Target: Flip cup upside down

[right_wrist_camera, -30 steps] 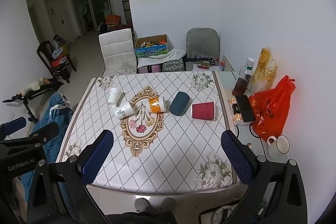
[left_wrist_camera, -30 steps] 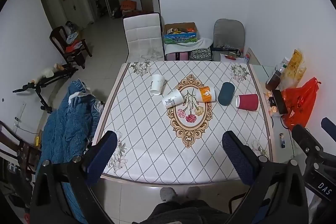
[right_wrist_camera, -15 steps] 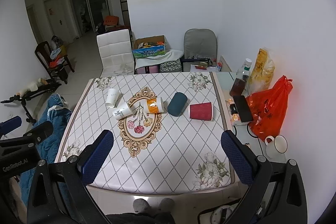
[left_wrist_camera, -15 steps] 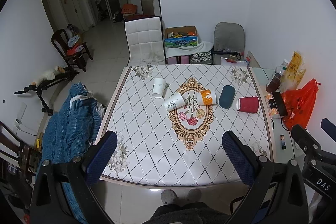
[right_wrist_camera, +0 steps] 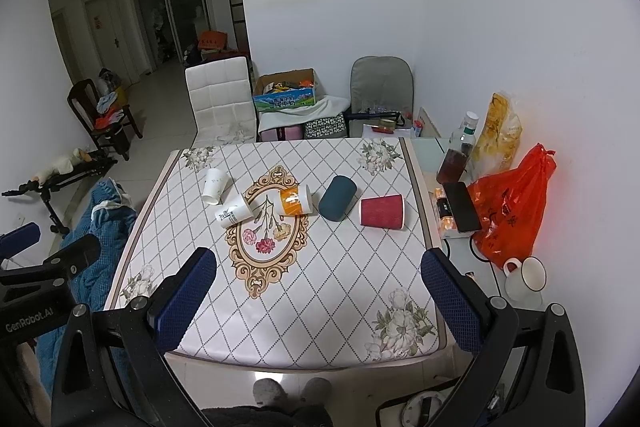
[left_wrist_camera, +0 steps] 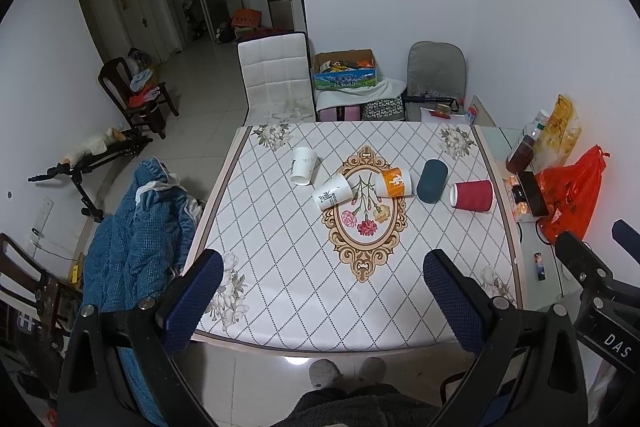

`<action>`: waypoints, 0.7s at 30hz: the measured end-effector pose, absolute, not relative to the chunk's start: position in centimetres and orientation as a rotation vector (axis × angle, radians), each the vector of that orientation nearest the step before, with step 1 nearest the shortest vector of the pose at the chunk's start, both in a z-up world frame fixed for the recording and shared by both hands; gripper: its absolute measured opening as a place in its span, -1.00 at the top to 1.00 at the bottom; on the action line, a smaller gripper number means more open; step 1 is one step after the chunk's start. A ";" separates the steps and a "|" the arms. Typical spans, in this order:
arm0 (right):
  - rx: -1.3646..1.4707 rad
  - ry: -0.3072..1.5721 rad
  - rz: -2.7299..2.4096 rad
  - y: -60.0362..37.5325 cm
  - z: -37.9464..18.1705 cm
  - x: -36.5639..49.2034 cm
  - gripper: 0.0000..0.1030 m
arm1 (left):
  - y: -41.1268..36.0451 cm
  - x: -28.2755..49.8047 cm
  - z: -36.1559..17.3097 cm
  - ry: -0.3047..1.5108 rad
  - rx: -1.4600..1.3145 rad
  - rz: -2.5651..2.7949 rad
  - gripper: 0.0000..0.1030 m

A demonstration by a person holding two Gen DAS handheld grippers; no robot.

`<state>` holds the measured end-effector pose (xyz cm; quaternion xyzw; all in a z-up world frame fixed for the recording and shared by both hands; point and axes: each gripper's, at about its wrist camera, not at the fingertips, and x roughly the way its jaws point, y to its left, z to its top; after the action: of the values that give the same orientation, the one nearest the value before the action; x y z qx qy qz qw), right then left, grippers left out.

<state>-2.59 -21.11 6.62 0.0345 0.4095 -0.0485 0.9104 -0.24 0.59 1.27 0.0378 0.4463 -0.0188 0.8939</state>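
Left gripper (left_wrist_camera: 322, 301): jaws wide apart, nothing between the blue pads (left_wrist_camera: 194, 301). It hangs over the near edge of the table (left_wrist_camera: 280, 291), well apart from every cup. Right gripper (right_wrist_camera: 320, 301): jaws likewise spread wide and holding nothing, over the same near edge.

Five cups lie on their sides in a loose row across the far half of the table, at about 12 o'clock from either gripper.
- Plain white cup (left_wrist_camera: 303, 165), (right_wrist_camera: 214, 185): leftmost, mouth toward the near side.
- White printed cup (left_wrist_camera: 333, 191), (right_wrist_camera: 233, 211): just beside the first, at its 4 o'clock, on the left rim of the oval floral medallion (left_wrist_camera: 366, 215).
- Orange-and-white cup (left_wrist_camera: 394, 182), (right_wrist_camera: 295, 201): on the medallion's right rim, near the printed cup; whether they touch I cannot tell.
- Dark teal cup (left_wrist_camera: 432, 175), (right_wrist_camera: 337, 198): at 3 o'clock of the orange one, just beside it.
- Red ribbed cup (left_wrist_camera: 472, 195), (right_wrist_camera: 382, 211): rightmost, near the table's right edge. Left wrist view shows its white inside, mouth pointing left.

Surroundings: white chair (left_wrist_camera: 276, 79) at the table's far side, 12 o'clock. Blue quilted jacket (left_wrist_camera: 136, 227) at 9 o'clock, off the left edge. Orange plastic bag (right_wrist_camera: 510, 211) and brown-liquid bottle (right_wrist_camera: 456, 151) on a side surface at 3 o'clock; white mug (right_wrist_camera: 526, 277) nearer, at 4 o'clock.
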 end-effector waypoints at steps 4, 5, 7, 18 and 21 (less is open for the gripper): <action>0.071 0.843 -0.099 -21.1 6.6 -2.7 -1.00 | 0.6 -0.5 1.3 0.922 0.077 -0.038 -0.99; 0.070 0.843 -0.099 -21.1 6.6 -2.7 -1.00 | 0.8 -0.6 1.4 0.919 0.076 -0.038 -0.99; 0.071 0.841 -0.098 -21.1 6.6 -2.7 -1.00 | 0.9 -0.7 1.5 0.919 0.074 -0.039 -0.99; 0.077 0.836 -0.086 -21.9 7.3 -3.5 -1.00 | 0.5 -0.9 1.6 0.917 0.079 -0.036 -0.99; 0.077 0.830 -0.083 -22.1 7.7 -3.7 -1.00 | 0.6 -1.0 1.6 0.913 0.081 -0.038 -0.99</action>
<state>-3.72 -22.08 7.69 0.0373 0.4031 -0.0403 0.9135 -0.99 0.64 1.62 0.0390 0.4409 -0.0181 0.8965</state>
